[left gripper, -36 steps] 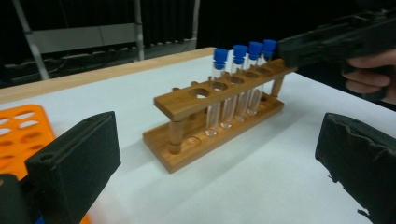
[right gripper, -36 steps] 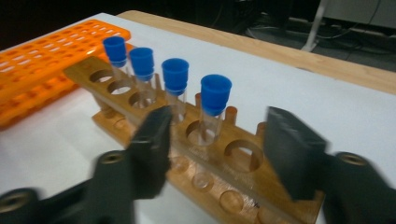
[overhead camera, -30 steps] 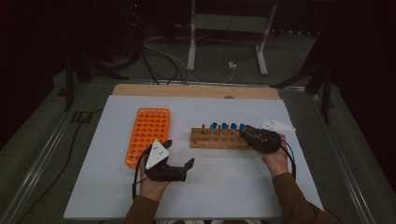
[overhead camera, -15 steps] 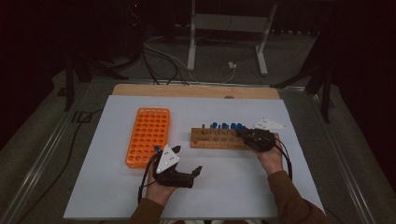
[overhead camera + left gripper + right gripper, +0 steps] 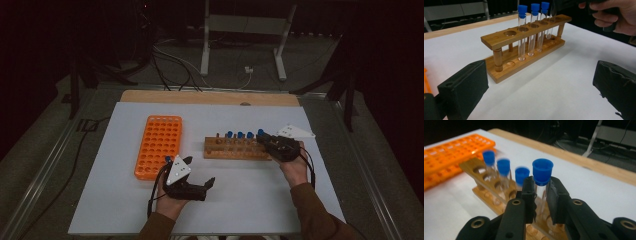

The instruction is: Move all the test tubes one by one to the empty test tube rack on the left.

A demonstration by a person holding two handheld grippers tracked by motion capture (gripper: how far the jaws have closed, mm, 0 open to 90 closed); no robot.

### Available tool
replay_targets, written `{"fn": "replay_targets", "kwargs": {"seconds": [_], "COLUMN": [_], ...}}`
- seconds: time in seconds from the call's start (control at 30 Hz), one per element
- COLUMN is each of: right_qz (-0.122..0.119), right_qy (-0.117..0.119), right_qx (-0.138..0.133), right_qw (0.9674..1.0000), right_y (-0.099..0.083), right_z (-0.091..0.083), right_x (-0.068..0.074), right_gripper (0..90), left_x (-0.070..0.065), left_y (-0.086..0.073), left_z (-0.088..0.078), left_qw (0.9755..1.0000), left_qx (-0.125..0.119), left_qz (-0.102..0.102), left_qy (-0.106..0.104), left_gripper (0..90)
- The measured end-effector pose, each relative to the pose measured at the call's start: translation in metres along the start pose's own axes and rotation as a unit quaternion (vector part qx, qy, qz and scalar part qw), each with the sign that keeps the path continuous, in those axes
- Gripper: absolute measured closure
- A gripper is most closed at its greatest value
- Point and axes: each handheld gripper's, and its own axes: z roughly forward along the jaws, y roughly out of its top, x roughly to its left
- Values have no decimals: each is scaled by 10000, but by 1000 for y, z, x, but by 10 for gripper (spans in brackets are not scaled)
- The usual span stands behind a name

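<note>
**Right gripper pinches a blue-capped tube at the wood rack**

The right gripper has its 2 black jaws closed on a clear tube w/ a blue cap. The jaws hold it just under the cap. The tube stands upright over the far right end of the wooden rack. From the left gripper view, its lower part is still down in the rack hole.

3 more blue-capped tubes stand in the rack next to it. The hole at the rack's left end has no tube.

The left gripper is near the front of the white table, apart from the rack. Its jaws are wide apart & hold nothing; they point at the rack.

An orange rack w/ lots of small holes lies flat, left of the wooden one, well apart from it.
</note>
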Motion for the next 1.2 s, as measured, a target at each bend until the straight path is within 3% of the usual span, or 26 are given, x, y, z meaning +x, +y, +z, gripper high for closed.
{"fn": "replay_targets", "kwargs": {"seconds": [0.23, 0.47, 0.7, 0.97, 1.2], "right_qz": [-182, -305, -275, -178, 3], "right_qy": [-2, 108, 259, 554, 954], "right_qx": [-209, -300, -420, -381, -249], "right_qw": [9996, 9990, 9984, 9976, 9951], "right_y": [21, 29, 35, 31, 26], "right_z": [-15, -23, -33, -33, -27], "right_x": [3, 8, 13, 23, 39], "right_gripper": [769, 769, 769, 768, 768], "left_x": [2, 3, -4, -11, -19], "left_y": [1, 8, 19, 33, 42], "left_z": [-1, 1, 5, 23, 50], "left_qw": [9999, 9999, 9999, 9999, 9999], "left_qx": [-53, -88, -96, -130, 57], "left_qz": [-98, -125, 63, 79, 26], "left_qy": [-22, -6, -20, 11, -111], "left_gripper": [10, 10, 18, 60, 122]}}
